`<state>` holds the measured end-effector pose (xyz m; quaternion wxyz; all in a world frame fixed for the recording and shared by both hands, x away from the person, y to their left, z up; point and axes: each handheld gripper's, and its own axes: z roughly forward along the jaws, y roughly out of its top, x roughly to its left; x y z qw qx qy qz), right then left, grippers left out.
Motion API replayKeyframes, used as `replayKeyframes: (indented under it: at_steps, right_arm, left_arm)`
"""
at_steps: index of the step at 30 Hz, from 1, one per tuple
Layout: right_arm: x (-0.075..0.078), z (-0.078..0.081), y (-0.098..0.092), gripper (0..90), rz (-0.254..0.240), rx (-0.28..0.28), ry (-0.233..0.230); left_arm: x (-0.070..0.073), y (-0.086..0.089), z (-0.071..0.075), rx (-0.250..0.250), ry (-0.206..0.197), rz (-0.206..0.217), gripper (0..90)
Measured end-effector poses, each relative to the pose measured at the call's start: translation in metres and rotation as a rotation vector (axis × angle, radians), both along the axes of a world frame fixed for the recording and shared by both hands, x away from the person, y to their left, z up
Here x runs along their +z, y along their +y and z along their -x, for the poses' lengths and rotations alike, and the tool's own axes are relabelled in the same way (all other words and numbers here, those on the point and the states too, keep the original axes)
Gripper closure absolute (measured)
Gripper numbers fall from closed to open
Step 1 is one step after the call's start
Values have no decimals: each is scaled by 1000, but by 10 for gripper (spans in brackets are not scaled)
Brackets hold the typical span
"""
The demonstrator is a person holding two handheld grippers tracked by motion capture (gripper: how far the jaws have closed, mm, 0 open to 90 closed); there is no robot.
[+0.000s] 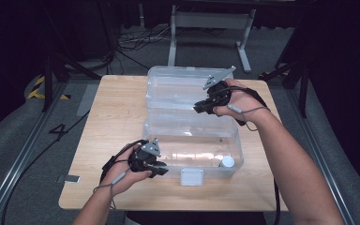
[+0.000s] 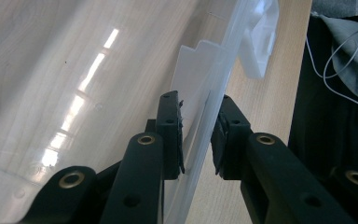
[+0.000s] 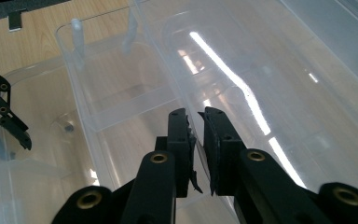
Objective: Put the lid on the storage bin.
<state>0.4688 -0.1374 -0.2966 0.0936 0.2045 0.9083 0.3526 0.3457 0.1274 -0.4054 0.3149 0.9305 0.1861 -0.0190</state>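
Observation:
A clear plastic box (image 1: 193, 140) stands on the wooden table (image 1: 117, 112), its lid (image 1: 178, 86) lying open behind it. At the box's front left corner, my left gripper (image 1: 161, 169) has its jaws on either side of the front wall (image 2: 196, 140), and the pads press on its rim. My right gripper (image 1: 200, 108) is at the back of the box, where the lid joins it. Its jaws stand close together on a thin clear edge (image 3: 197, 140). In the right gripper view, the left gripper's black jaw (image 3: 2, 112) shows at the far left.
A white latch (image 1: 191, 177) hangs on the box's front wall, also visible as the latch (image 2: 260, 42). A small white round thing (image 1: 227, 161) lies inside the box at the front right. Cables and a metal frame (image 1: 211, 28) are on the floor beyond the table.

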Motion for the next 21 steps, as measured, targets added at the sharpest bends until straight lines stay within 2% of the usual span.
replayKeyframes:
  at_steps: [14, 21]
  right_arm:
    - [4, 12, 0, 829, 13, 26, -6]
    - [5, 16, -1, 836, 23, 61, -11]
  left_arm:
    - [0, 0, 0, 2, 4, 2, 753]
    - [0, 0, 0, 3, 4, 4, 752]
